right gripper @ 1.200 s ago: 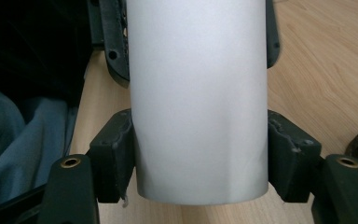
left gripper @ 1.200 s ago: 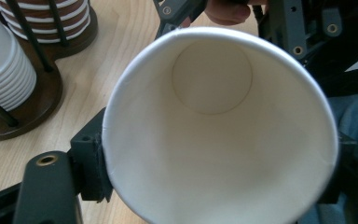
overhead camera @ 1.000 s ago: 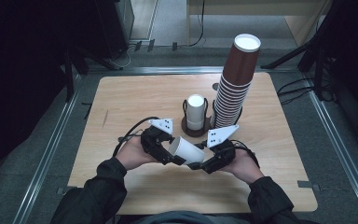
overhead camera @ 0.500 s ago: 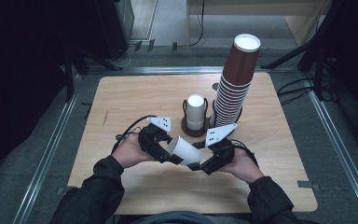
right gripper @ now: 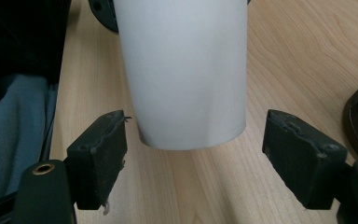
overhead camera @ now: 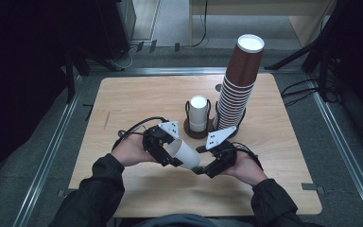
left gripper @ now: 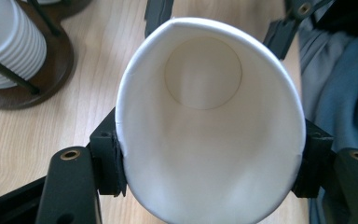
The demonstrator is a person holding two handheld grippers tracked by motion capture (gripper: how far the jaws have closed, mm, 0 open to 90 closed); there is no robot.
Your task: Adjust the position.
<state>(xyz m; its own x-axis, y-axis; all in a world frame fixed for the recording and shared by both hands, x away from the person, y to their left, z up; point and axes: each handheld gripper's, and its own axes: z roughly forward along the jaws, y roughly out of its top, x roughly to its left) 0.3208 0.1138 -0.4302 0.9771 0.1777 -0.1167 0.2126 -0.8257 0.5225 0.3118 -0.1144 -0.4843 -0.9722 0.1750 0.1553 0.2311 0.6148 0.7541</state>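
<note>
My left gripper (left gripper: 209, 186) pinches the white paper cup (left gripper: 209, 130) by its rim, squeezed oval, light and easily crushed, its base between my spread right gripper (right gripper: 193, 154) jaws, best gripped low above the table (overhead camera: 137, 94).

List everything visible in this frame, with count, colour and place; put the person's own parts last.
White paper cup: one, white, lying sideways between the two grippers, squeezed at its rim.
Cup holder: one, dark brown base with black posts, table centre, holding a short stack of white cups.
Brown cup stack: one tall leaning stack, brown with white insides, right of the holder.
Table: one, light wood.
Left gripper: black, jaws shut on the cup's rim.
Right gripper: black, jaws open around the cup's base.
</note>
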